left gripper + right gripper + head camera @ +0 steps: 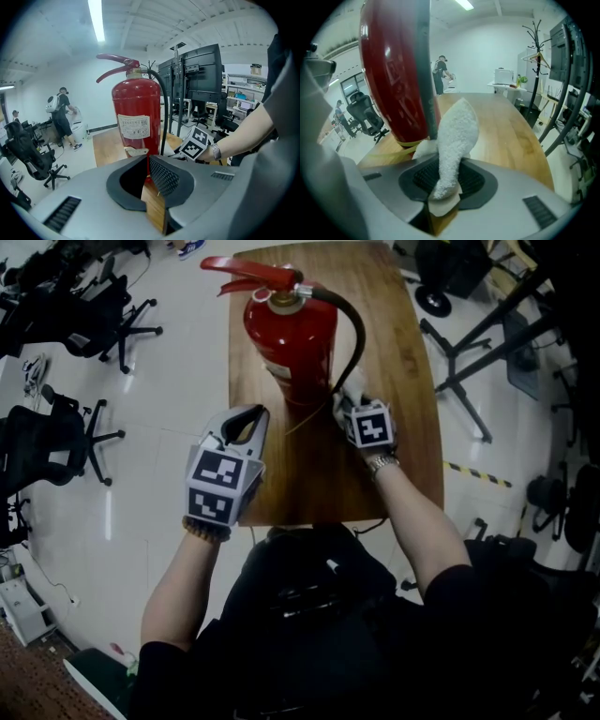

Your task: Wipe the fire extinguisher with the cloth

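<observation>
A red fire extinguisher stands upright on a wooden table, its black hose curving down its right side. My left gripper is near the table's front edge, left of the cylinder's base, shut with nothing between its jaws. In the left gripper view the extinguisher rises just ahead of that gripper. At the right of the base, my right gripper is shut on a white terry cloth, which stands up against the hose and the red body.
Black office chairs stand on the floor left of the table, and stand legs are to its right. A person is far back in the room. Monitors on a rack and a coat stand lie beyond the table.
</observation>
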`<state>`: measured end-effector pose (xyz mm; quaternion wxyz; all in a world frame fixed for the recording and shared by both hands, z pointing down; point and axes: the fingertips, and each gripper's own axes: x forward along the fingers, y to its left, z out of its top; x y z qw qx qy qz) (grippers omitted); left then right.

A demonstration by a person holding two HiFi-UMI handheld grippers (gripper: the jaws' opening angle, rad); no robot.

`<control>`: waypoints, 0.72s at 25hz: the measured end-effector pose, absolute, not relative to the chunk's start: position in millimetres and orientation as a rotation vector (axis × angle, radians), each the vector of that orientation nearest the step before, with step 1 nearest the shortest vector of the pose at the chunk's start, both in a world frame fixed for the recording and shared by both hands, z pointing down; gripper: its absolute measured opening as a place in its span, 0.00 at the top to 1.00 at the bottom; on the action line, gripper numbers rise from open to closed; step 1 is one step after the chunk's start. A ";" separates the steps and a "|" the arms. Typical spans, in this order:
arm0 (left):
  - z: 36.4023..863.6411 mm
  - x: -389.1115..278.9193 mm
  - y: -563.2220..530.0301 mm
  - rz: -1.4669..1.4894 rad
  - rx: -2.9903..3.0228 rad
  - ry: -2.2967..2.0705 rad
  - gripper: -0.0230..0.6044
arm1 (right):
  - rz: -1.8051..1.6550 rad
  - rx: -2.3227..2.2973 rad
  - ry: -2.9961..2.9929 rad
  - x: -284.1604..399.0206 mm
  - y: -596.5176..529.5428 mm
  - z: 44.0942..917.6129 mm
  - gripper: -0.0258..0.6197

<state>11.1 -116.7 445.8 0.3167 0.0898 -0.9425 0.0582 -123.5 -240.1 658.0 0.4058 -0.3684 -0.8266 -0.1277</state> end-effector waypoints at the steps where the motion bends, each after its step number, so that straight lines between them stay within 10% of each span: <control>1: 445.7 12.2 -115.1 0.154 0.243 -2.482 0.95 | -0.319 -0.919 -2.083 -121.9 -240.6 659.6 0.78; 18: 426.6 23.8 -107.9 0.186 0.490 -2.533 0.95 | -0.196 -0.718 -2.244 -88.1 -278.4 589.9 0.78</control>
